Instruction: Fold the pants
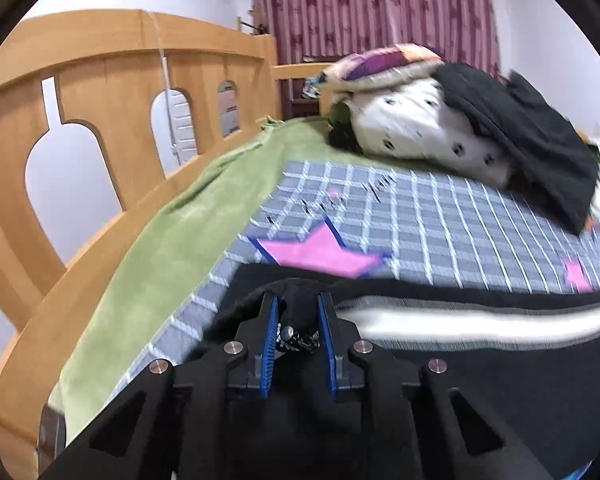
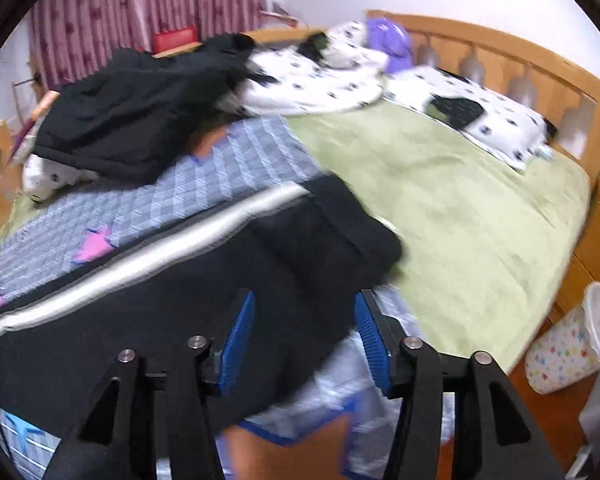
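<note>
- Your left gripper [image 1: 298,312] pinches a bunch of black fabric at the end of the pants [image 1: 480,360], low in the frame.
- Your right gripper [image 2: 305,332] stands half-open, the pants [image 2: 204,280] beneath it unclamped.
- They lie across the checked blanket [image 1: 440,216]; judging by this, folding has barely begun.
- No readable writing.

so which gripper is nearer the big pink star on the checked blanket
Left. The left gripper, shut on the black pants, sits just below the pink star. The right gripper is open over the pants, farther from it.
</note>
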Action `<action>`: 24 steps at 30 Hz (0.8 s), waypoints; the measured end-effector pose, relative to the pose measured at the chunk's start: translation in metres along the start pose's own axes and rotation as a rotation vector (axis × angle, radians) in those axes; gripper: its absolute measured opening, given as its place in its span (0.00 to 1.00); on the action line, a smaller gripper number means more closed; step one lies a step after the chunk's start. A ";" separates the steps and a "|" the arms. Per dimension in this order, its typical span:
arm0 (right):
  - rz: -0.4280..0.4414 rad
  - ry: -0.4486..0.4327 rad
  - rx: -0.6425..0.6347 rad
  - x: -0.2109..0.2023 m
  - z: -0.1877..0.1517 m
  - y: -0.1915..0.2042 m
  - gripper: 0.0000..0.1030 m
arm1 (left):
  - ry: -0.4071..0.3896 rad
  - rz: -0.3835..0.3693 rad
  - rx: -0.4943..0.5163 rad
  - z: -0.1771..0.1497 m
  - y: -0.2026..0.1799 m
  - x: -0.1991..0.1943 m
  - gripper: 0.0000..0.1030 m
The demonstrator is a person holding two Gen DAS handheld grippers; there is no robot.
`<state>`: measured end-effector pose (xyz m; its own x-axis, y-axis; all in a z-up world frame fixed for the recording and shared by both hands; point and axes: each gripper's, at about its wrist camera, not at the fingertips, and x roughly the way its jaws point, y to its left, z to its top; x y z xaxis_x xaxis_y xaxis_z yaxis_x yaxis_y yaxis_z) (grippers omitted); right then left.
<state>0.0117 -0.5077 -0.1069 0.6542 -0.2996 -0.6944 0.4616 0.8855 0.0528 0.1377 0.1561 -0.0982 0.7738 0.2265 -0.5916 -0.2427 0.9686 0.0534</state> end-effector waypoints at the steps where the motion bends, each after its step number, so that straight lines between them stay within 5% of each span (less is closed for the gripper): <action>1: 0.024 -0.001 -0.009 0.001 0.005 0.014 0.51 | -0.004 0.006 -0.020 0.010 0.007 0.009 0.18; 9: 0.208 0.014 -0.174 0.031 0.014 0.159 0.51 | 0.012 0.000 -0.106 0.039 0.038 0.061 0.19; 13: 0.288 0.053 -0.225 0.051 0.001 0.212 0.51 | 0.015 0.011 -0.123 0.034 0.046 0.055 0.65; 14: 0.299 0.059 -0.231 0.054 -0.002 0.221 0.51 | 0.003 -0.002 -0.128 0.033 0.047 0.050 0.66; 19: 0.341 0.079 -0.250 0.067 -0.031 0.249 0.51 | 0.037 -0.152 -0.137 0.010 0.041 0.012 0.66; 24: 0.345 0.100 -0.260 0.064 -0.048 0.243 0.51 | 0.126 -0.406 -0.290 -0.039 0.042 -0.024 0.66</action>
<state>0.1365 -0.2949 -0.1733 0.6767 0.0536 -0.7343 0.0518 0.9914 0.1201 0.0861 0.1869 -0.1131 0.7671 -0.1931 -0.6118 -0.1037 0.9038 -0.4153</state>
